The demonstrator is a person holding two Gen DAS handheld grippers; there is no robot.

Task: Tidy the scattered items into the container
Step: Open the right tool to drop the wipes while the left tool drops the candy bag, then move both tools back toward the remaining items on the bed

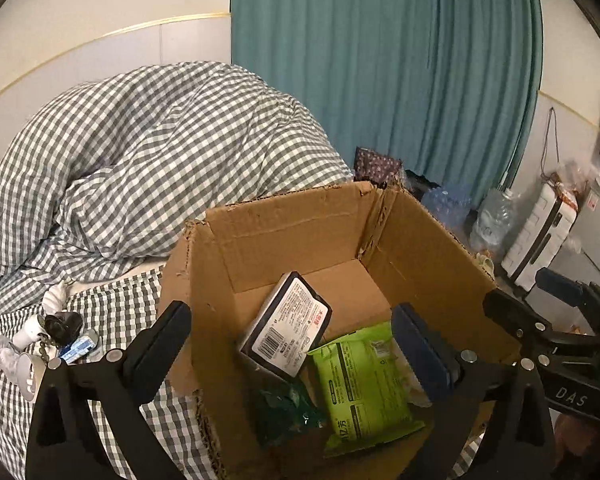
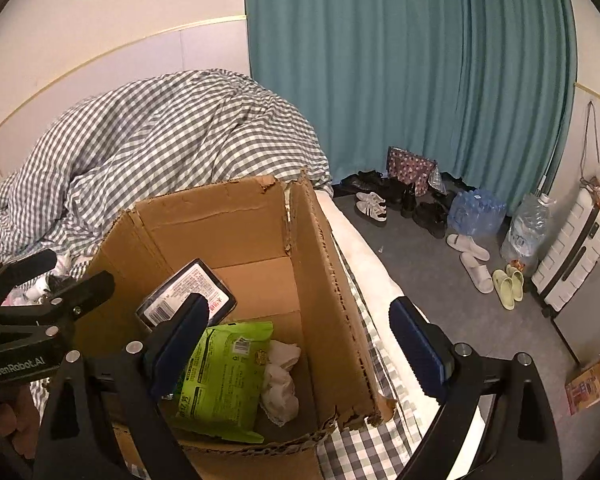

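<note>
An open cardboard box stands on the checked bed. Inside lie a black-and-white carton with a barcode, a green wipes pack, a dark green crumpled packet and white crumpled tissue. My left gripper is open and holds nothing; its left finger hangs outside the box's left wall, its right finger over the inside. My right gripper is open and holds nothing, straddling the box's right wall. Several small items, among them a blue-and-white packet, lie on the sheet left of the box.
A bunched checked duvet fills the bed behind the box. A teal curtain hangs beyond. On the floor to the right are shoes, slippers, bottled water and a white suitcase.
</note>
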